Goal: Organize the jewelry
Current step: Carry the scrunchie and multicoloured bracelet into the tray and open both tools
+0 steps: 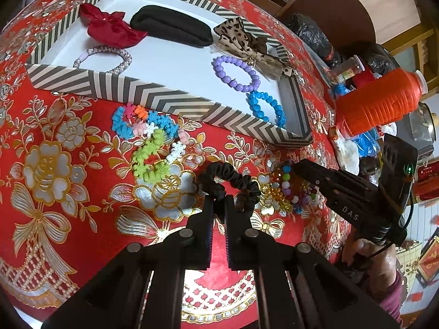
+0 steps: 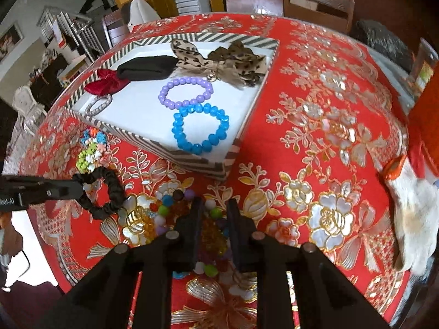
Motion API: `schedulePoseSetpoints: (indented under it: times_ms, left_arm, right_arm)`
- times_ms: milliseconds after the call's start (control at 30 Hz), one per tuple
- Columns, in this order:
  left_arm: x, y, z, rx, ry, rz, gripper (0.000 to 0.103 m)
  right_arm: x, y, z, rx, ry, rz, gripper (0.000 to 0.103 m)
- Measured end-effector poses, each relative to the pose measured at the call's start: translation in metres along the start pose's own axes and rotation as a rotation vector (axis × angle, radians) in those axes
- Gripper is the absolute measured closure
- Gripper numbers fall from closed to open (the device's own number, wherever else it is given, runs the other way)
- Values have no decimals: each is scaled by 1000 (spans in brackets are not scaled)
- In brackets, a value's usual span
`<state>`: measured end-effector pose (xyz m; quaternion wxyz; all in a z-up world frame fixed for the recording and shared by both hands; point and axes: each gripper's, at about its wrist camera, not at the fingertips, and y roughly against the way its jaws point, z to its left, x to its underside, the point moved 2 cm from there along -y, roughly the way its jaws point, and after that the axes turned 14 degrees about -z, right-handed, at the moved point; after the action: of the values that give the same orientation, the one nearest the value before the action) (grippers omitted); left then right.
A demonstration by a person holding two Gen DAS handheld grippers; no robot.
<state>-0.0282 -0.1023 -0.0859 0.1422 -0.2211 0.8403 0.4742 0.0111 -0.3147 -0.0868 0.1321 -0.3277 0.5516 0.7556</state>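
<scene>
Red flowered tablecloth lies bare on the left. Left gripper pinches the black scrunchie just short of the striped tray's near edge. Right gripper, jaws slightly apart, straddles the mixed bead pile; whether they press any bead I cannot tell.

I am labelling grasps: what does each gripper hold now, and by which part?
The left gripper pinches the black scrunchie at its near edge. The right gripper has its fingers astride the bead bracelets; whether they grip cannot be told.
</scene>
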Motion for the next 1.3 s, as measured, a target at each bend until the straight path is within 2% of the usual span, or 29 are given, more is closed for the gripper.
schedulePoseSetpoints:
  times_ms: [67, 100, 200, 400, 567, 700, 1000, 1300]
  left_arm:
    - [1, -1, -1, 2, -3, 4, 84]
    - [2, -1, -2, 2, -5, 5, 84]
    - [0, 2, -5, 15, -9, 1, 84]
    - [-14, 19, -12, 49, -19, -33, 84]
    - [-27, 33, -16, 69, -26, -61, 84]
    - [-42, 48, -20, 68, -45, -109, 84]
    - [-89, 53, -8, -22, -72, -219, 84]
    - [-106, 29, 17, -139, -96, -228, 84]
  right_arm:
    - [2, -2, 5, 7, 48, 10, 84]
    - [2, -3, 7, 21, 65, 3, 90]
    - [2, -2, 5, 11, 25, -4, 94]
    - [-13, 45, 6, -65, -52, -139, 93]
    - [-32, 83, 21, -99, -32, -230, 93]
    - [-47, 97, 28, -112, -29, -270, 93]
    - [-72, 82, 39, -119, -47, -295, 93]
    - [-93, 36, 56, -116, -48, -252, 93]
